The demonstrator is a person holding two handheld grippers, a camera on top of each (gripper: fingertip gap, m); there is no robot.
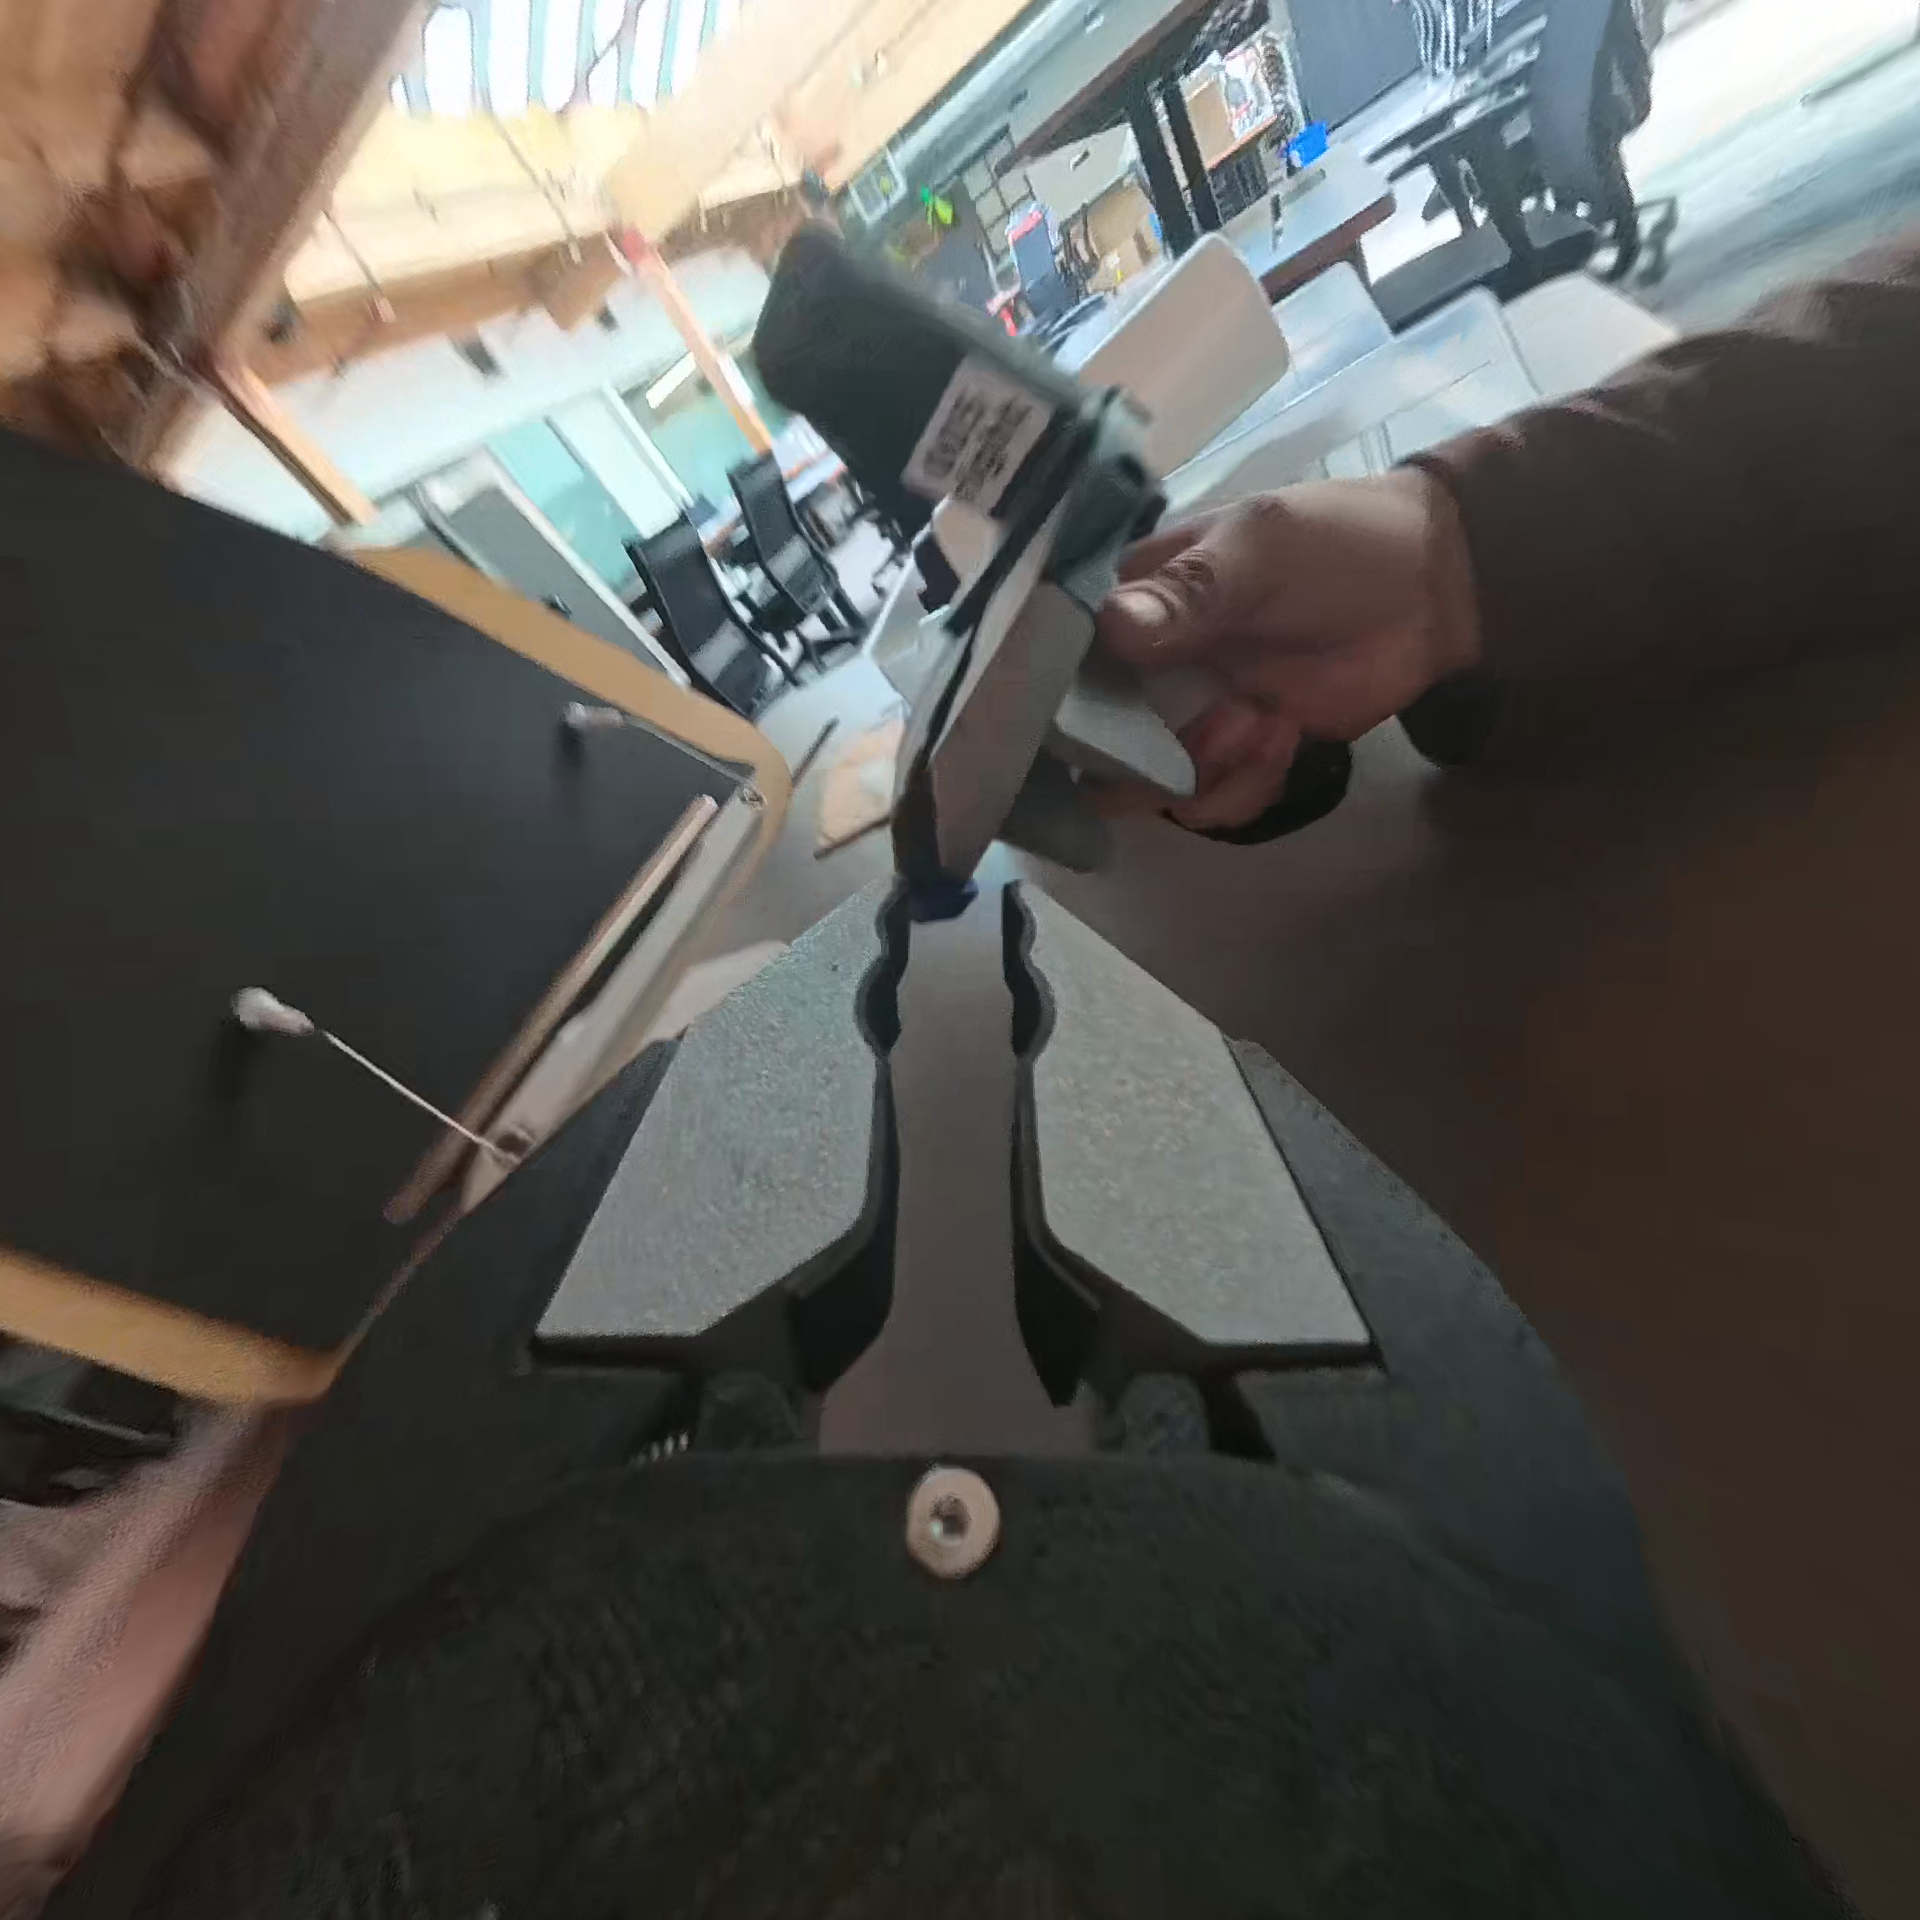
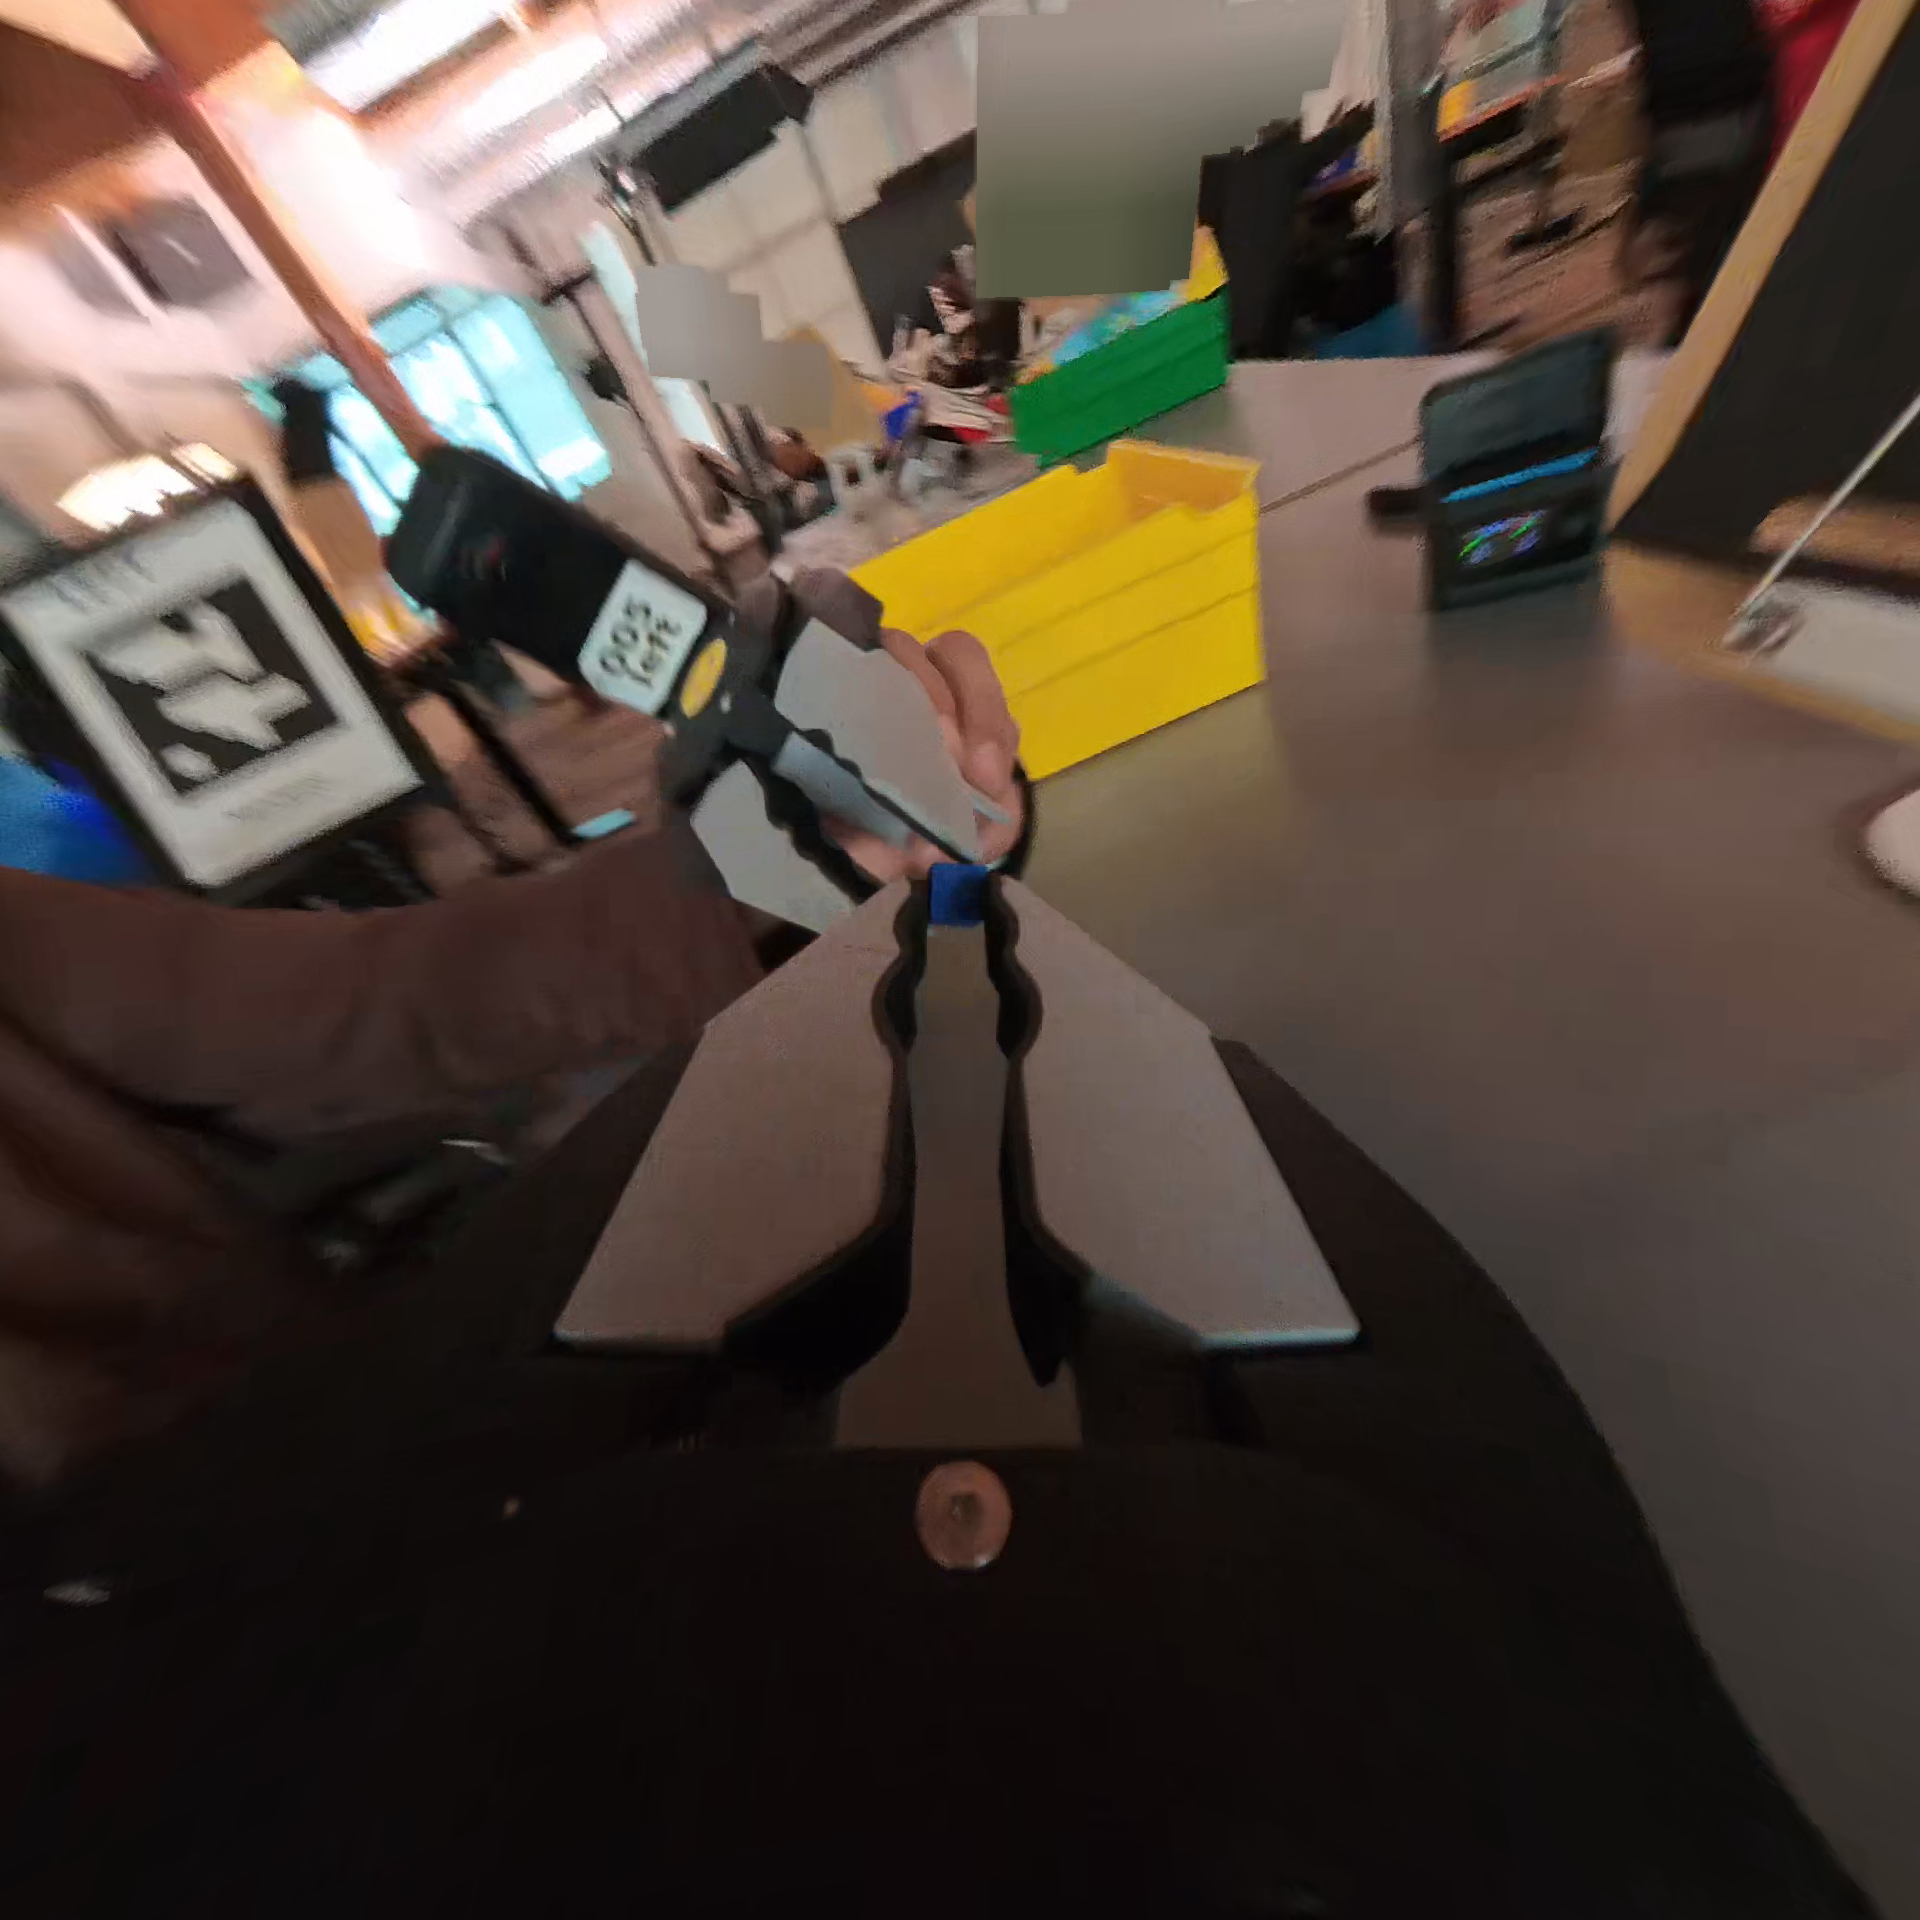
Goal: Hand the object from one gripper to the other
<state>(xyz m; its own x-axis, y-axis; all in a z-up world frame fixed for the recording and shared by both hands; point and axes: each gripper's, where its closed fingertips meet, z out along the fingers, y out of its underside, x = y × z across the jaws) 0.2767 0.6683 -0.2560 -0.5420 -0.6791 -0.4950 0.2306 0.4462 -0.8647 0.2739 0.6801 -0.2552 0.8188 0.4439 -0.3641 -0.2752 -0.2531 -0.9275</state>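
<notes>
A small blue block [image 2: 954, 896] is pinched at the tips of my right gripper [image 2: 956, 900], which is shut on it above the grey table [image 2: 1455, 935]. In the left wrist view the block [image 1: 940, 900] sits between the fingertips of my left gripper [image 1: 953, 909], close to the left finger. The left jaws stand apart with a clear gap and do not clamp it. The right gripper [image 1: 935, 878] comes in from above, held by a hand [image 1: 1278, 623]. In the right wrist view the left gripper [image 2: 928, 871] reaches in from the upper left, tips at the block.
A yellow bin [image 2: 1091, 644] and a green bin [image 2: 1122, 384] stand on the table behind the grippers. A black pouch [image 2: 1517, 488] is at the right, a marker sign [image 2: 197, 675] at the left. A black wood-edged panel [image 1: 312, 831] holding a cotton swab [image 1: 312, 1029] is close on the left.
</notes>
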